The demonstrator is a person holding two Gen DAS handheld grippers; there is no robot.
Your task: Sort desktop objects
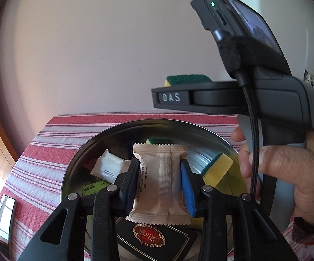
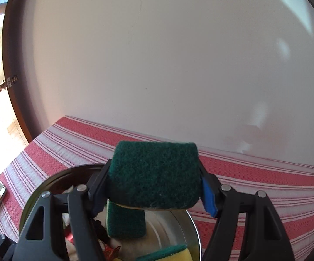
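- The left gripper (image 1: 160, 182) pinches a beige snack packet (image 1: 159, 182) between its fingers, one black pad on the packet's left edge and one blue pad on its right; the packet hangs upright above the metal bowl (image 1: 178, 128).
- The packet is matte tan with crimped, zigzag-cut ends, a raised seam running down its middle and small dark print along its left side (too small to read).
- In the bowl below lie a white sachet (image 1: 108, 166), a green-and-yellow sponge (image 1: 216, 167), a black box with a red emblem (image 1: 154, 237) and a green packet (image 1: 92, 187).
- The right gripper (image 2: 154, 182) is clamped on a scouring sponge (image 2: 154, 174), held above the bowl's rim (image 2: 195, 228); its dark green fibrous face is turned to the camera, with a thin yellow layer showing along the lower edge.
- Two more green-and-yellow sponges sit in the bowl beneath it: one propped up (image 2: 126, 221), one lying flat (image 2: 167, 254).
- The bowl stands on a red-and-white striped cloth (image 2: 255, 174), against a pale wall.
- A phone (image 1: 4, 219) lies on the cloth to the left.
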